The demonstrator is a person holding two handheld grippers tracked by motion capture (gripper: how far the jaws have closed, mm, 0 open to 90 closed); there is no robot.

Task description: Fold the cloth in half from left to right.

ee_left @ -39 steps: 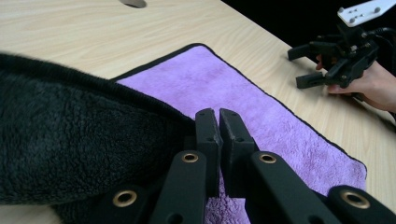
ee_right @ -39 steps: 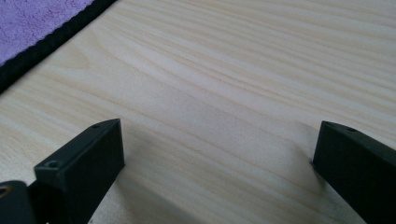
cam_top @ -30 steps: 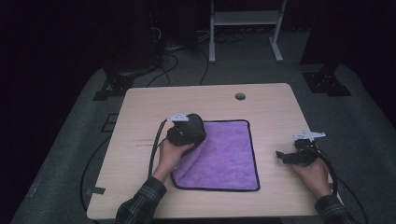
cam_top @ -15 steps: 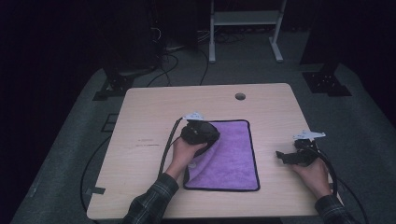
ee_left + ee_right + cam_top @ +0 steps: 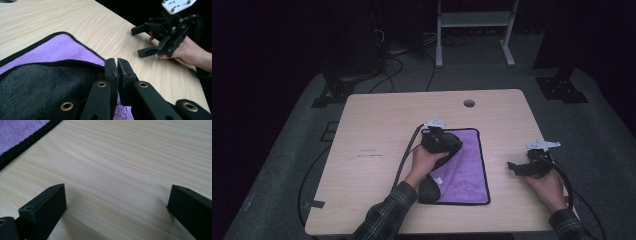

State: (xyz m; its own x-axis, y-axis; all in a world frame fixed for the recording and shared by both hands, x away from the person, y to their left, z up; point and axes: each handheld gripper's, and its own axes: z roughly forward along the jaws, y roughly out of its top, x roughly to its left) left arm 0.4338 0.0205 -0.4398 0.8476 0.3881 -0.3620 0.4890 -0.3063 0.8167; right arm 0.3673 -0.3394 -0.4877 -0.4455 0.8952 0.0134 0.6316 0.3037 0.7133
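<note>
- The cloth (image 5: 464, 162) lies mid-table, toward the right half; its left edge is lifted and folding over, dark underside up.
- Your left gripper (image 5: 440, 141) is clenched on that edge, the jaws pinching the hem in the left gripper view (image 5: 117, 68).
- Carry the edge toward 3 o'clock, low and level, so the fold lays flat rather than bunching.
- Aim the hem at the cloth's right border; line up the black trim before you let go.
- Your right gripper (image 5: 527, 166) rests on the table (image 5: 377, 130) at 3 o'clock of the cloth, jaws spread and empty.
- I judge you could use it to pin the right edge if the cloth starts to slide.
</note>
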